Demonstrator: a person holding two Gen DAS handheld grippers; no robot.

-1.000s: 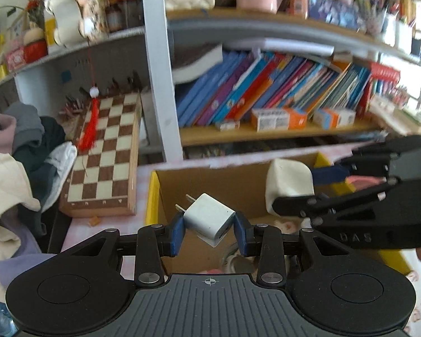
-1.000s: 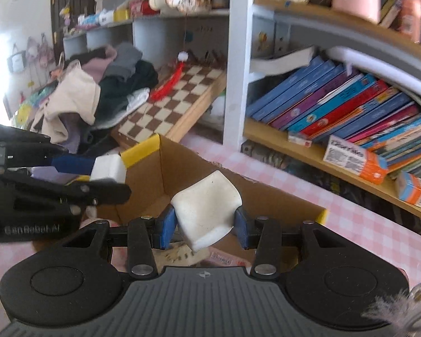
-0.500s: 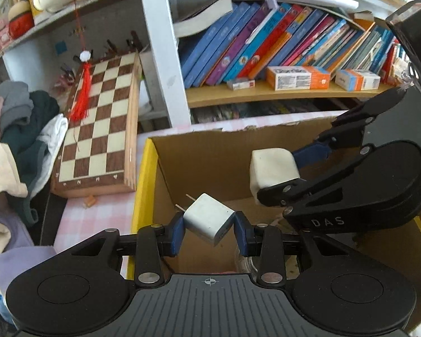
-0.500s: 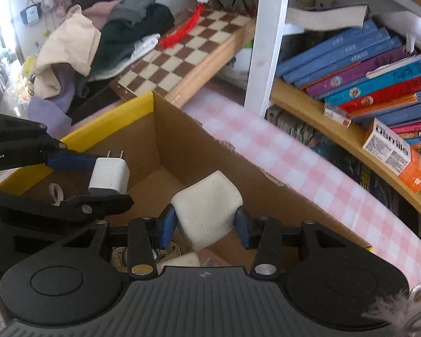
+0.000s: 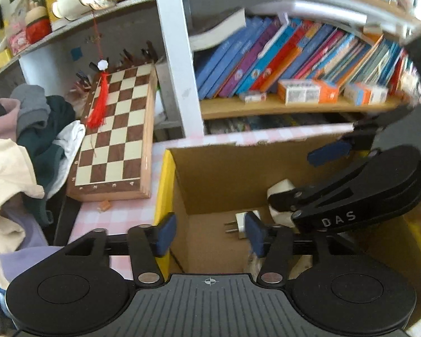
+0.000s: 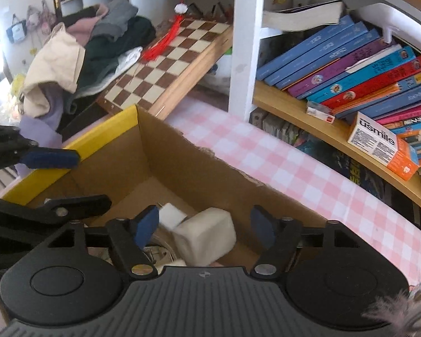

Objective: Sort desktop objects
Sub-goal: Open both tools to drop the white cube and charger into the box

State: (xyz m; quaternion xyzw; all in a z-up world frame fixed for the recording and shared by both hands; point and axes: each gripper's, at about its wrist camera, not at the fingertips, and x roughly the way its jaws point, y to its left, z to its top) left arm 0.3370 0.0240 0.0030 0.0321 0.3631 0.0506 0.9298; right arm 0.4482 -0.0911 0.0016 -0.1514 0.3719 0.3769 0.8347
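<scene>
A cardboard box with a yellow left rim sits on the pink checked table. My left gripper is open and empty over the box's left part. The white plug adapter lies on the box floor just past its right finger; it also shows in the right wrist view. My right gripper is open over the box. The white soft block lies loose between its fingers inside the box, and shows partly behind the right gripper in the left wrist view.
A wooden chessboard with a red tassel leans left of the box. A heap of clothes lies far left. A bookshelf with books and small cartons stands behind. Checked tablecloth runs right of the box.
Both grippers opened. The plug adapter dropped from the left gripper and the white block from the right gripper into the box.
</scene>
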